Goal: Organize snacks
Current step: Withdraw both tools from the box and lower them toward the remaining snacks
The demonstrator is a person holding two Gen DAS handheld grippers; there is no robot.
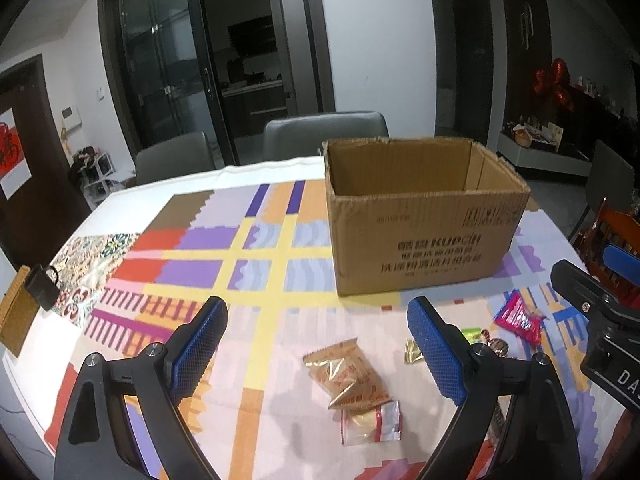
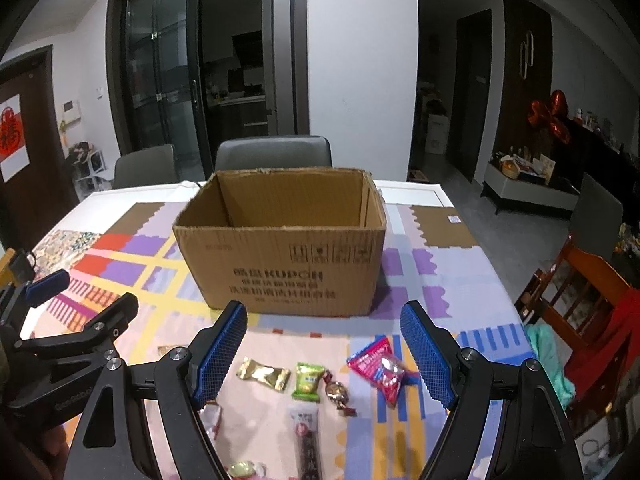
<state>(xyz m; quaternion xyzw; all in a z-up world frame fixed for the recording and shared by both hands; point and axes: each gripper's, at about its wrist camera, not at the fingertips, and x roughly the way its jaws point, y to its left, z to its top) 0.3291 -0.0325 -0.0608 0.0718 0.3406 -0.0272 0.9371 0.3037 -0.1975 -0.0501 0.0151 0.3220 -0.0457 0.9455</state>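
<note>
An open cardboard box (image 1: 424,236) (image 2: 280,264) stands on the patterned tablecloth, beyond both grippers. My left gripper (image 1: 318,344) is open above a tan snack packet (image 1: 346,374) and a clear-and-red wrapped snack (image 1: 372,424), touching neither. My right gripper (image 2: 322,350) is open over several small snacks: a gold packet (image 2: 262,374), a green packet (image 2: 308,382), a twisted candy (image 2: 338,392), a pink packet (image 2: 378,368) and a long dark bar (image 2: 306,440). Nothing sits between either pair of fingers.
Grey chairs (image 2: 274,154) stand behind the table. A wooden chair (image 2: 580,292) with red and teal cloth is at the right. A woven mat with a black padlock (image 1: 42,286) lies at the table's left edge. The other gripper's body shows at each view's side.
</note>
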